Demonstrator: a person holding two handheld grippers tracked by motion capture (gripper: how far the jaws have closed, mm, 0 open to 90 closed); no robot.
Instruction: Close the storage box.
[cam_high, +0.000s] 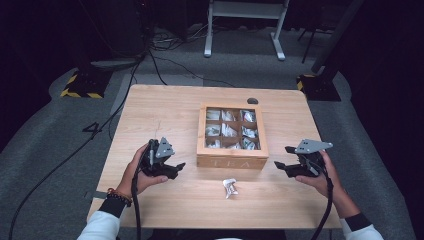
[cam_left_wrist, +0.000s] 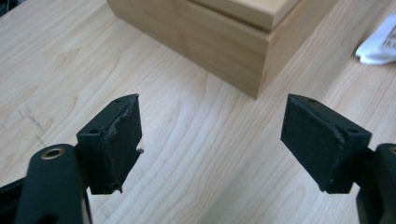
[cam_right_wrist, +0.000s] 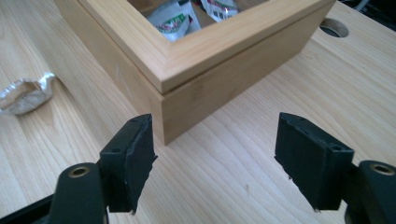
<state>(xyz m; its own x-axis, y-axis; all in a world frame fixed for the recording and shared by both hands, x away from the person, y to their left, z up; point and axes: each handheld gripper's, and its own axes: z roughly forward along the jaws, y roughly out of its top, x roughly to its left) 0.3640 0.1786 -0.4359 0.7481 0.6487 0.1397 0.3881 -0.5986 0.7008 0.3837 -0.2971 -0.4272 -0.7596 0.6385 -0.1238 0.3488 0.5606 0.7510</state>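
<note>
Your left gripper (cam_high: 176, 166) has its jaws standing wide with nothing but bare table (cam_left_wrist: 196, 154) between them, and your right gripper (cam_high: 282, 157) is spread just as wide and just as empty. Both point inward at the wooden tea box (cam_high: 232, 161), which sits between them with its lid down: ahead of the left jaws you see its near corner (cam_left_wrist: 261, 70), ahead of the right jaws its other near corner (cam_right_wrist: 163, 107), each apart from the pads (cam_right_wrist: 308, 158) and not touched. Through the lid's window the sachets (cam_right_wrist: 175, 18) lie in their compartments. A loose crumpled sachet (cam_high: 230, 187) rests on the table nearer to you than the box, between the two grippers and off to the inner side of each, near but clear of both. The likely trouble from here: if you go for the lid with one gripper alone, the box may slide or turn on the smooth wood instead of opening, so the other should steady its body. The seam between lid and base is thin, and a pad that catches below it will clamp the whole box. If you mean the loose sachet instead, it lies flat and light; a jaw coming in low could push it along the table, or under the box front, without gripping it.
</note>
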